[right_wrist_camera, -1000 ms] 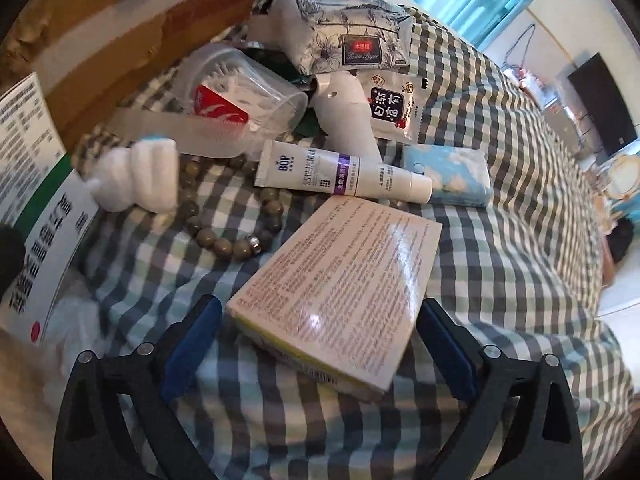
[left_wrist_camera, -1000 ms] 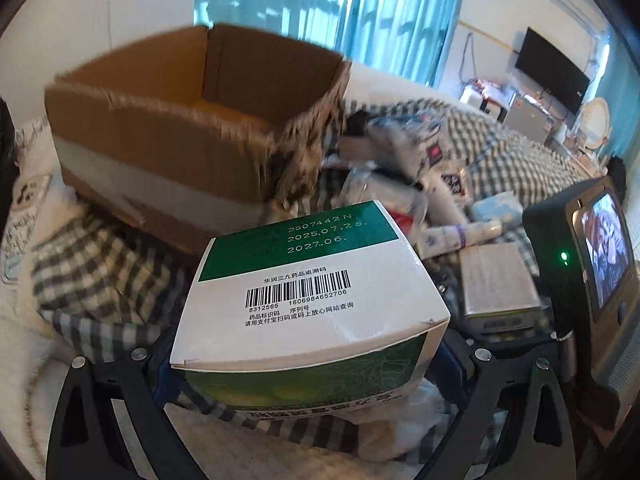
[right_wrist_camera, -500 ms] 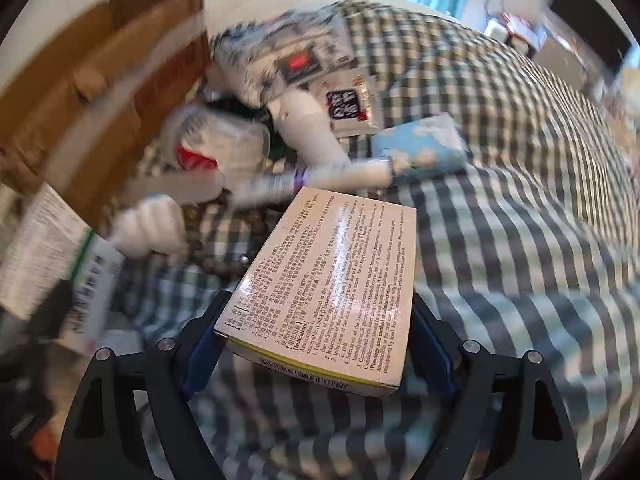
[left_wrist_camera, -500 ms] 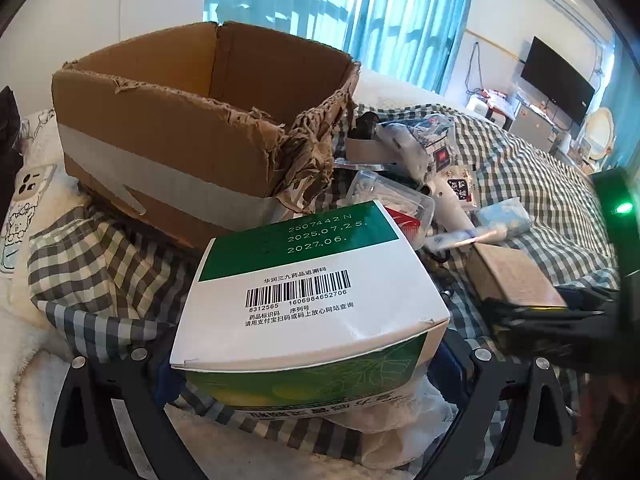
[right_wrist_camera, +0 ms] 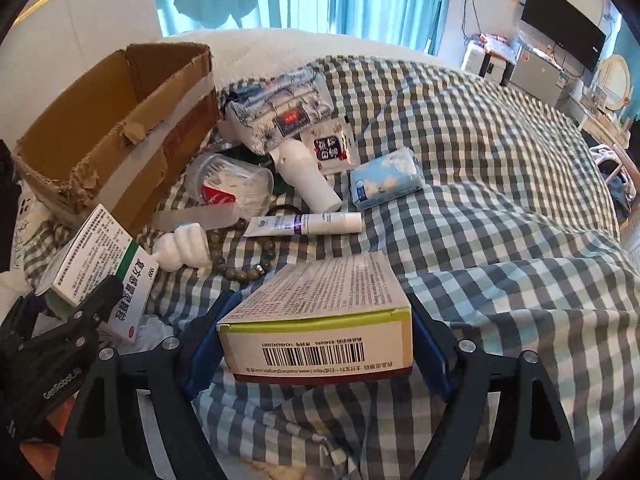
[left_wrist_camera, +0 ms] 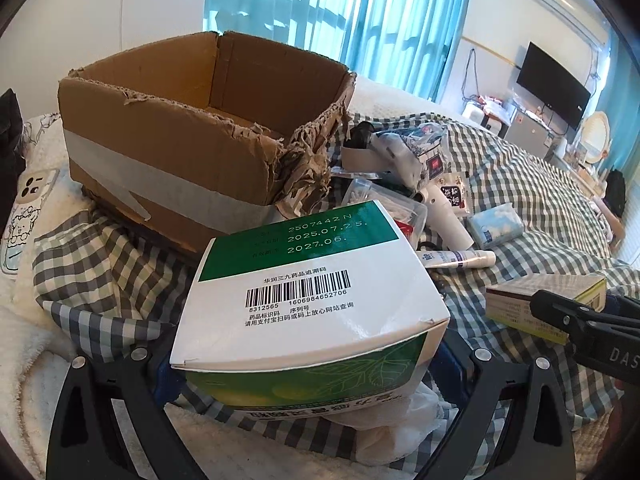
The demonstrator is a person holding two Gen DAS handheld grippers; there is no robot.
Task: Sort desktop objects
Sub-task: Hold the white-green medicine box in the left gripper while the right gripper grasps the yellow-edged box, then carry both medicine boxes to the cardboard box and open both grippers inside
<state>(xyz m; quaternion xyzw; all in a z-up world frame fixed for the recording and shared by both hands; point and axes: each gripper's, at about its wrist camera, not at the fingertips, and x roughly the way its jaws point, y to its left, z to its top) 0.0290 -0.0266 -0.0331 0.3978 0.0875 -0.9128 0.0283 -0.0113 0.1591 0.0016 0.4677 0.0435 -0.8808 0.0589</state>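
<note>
The left gripper [left_wrist_camera: 308, 364] pinched a green-and-white medicine box [left_wrist_camera: 308, 292] above the checked blanket [left_wrist_camera: 520, 184]; the torn cardboard box [left_wrist_camera: 192, 136] stood at eleven o'clock. The right gripper [right_wrist_camera: 316, 344] clamped a beige medicine box [right_wrist_camera: 320, 312], toiletries scattered at twelve.

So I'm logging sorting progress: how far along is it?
Early. The visible part of the cardboard box interior looks empty. In hand: the left gripper clamps the green-and-white medicine box, and the right gripper the yellow-edged box. Left on the checked cloth: toothpaste tube, tissue pack, bead bracelet.
</note>
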